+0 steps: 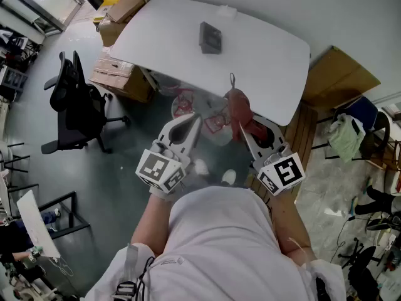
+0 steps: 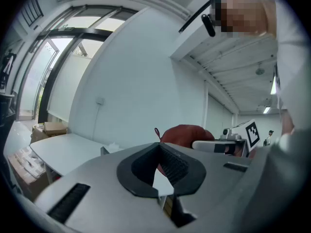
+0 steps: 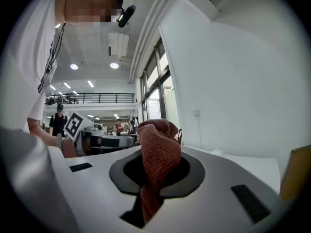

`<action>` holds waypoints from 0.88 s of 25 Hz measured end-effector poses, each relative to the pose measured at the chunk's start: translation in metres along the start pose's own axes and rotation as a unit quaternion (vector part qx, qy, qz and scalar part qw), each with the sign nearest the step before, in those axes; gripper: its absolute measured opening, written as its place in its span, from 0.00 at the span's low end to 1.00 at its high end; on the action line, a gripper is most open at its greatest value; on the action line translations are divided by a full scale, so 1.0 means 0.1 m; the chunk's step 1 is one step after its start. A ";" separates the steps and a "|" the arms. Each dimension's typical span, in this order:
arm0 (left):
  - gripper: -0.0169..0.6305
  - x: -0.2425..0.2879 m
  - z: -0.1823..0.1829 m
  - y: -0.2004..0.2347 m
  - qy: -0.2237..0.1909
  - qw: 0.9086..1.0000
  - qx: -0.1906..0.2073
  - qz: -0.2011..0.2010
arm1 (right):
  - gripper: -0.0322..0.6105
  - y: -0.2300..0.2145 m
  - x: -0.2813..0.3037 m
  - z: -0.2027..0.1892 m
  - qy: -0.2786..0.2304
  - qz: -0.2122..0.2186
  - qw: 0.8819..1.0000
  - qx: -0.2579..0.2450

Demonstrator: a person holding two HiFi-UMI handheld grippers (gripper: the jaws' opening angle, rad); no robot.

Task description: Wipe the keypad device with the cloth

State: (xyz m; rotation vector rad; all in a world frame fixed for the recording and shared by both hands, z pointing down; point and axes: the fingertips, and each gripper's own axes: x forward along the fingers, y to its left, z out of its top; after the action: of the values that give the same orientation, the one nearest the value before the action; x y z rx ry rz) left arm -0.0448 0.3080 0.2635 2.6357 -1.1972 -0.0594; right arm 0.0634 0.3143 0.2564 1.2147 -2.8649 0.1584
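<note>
The dark grey keypad device [image 1: 210, 37] lies on the white table [image 1: 263, 68], well ahead of both grippers. My right gripper [image 1: 242, 125] is shut on a rust-red cloth [image 1: 238, 105], held in the air short of the table's near edge. In the right gripper view the cloth [image 3: 158, 154] bunches up between the jaws and hangs down through them. My left gripper [image 1: 195, 120] is level with it on the left, shut with nothing in it. The left gripper view shows the cloth [image 2: 187, 132] beyond the closed tips [image 2: 159, 147].
Cardboard boxes [image 1: 119, 74] sit by the table's left end, with a black office chair [image 1: 78, 102] beside them. A cardboard sheet [image 1: 341, 74] and wooden slats [image 1: 307, 127] lie to the right. Red-and-white clutter [image 1: 188, 105] sits under the table edge.
</note>
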 end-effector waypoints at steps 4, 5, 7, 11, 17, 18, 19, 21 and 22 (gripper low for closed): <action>0.04 -0.03 -0.02 0.10 0.012 1.000 0.007 -0.012 | 0.13 0.04 0.15 -0.01 0.006 -0.013 1.000 0.003; 0.04 -0.04 -0.02 0.13 0.014 1.000 0.010 -0.017 | 0.13 0.05 0.19 -0.01 0.007 -0.015 1.000 0.002; 0.04 -0.05 -0.03 0.20 0.018 0.999 0.015 -0.027 | 0.13 0.08 0.28 -0.01 0.009 -0.017 1.000 -0.002; 0.04 -0.06 -0.02 0.39 0.012 0.999 -0.011 -0.051 | 0.13 0.12 0.46 -0.04 0.021 -0.021 1.000 0.001; 0.04 -0.01 -0.04 0.61 0.018 0.996 0.003 -0.082 | 0.13 0.01 0.62 -0.04 -0.001 -0.043 0.998 0.039; 0.04 -0.01 -0.05 0.63 0.020 0.996 0.003 -0.084 | 0.13 0.00 0.63 -0.05 0.000 -0.047 0.998 0.039; 0.04 0.00 -0.07 0.66 0.022 0.996 0.002 -0.085 | 0.13 -0.01 0.66 -0.07 0.003 -0.050 0.998 0.037; 0.04 0.02 -0.11 0.72 0.026 0.996 0.000 -0.083 | 0.13 -0.05 0.71 -0.10 0.008 -0.053 0.998 0.036; 0.04 0.04 -0.13 0.74 0.028 0.996 -0.001 -0.082 | 0.13 -0.08 0.74 -0.11 0.009 -0.053 0.998 0.039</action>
State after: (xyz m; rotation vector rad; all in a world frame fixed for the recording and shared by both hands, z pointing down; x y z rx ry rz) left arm -0.0948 0.2611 0.2939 2.7095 -0.9610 -0.0150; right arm 0.0174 0.2564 0.2729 1.3686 -2.7938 0.2798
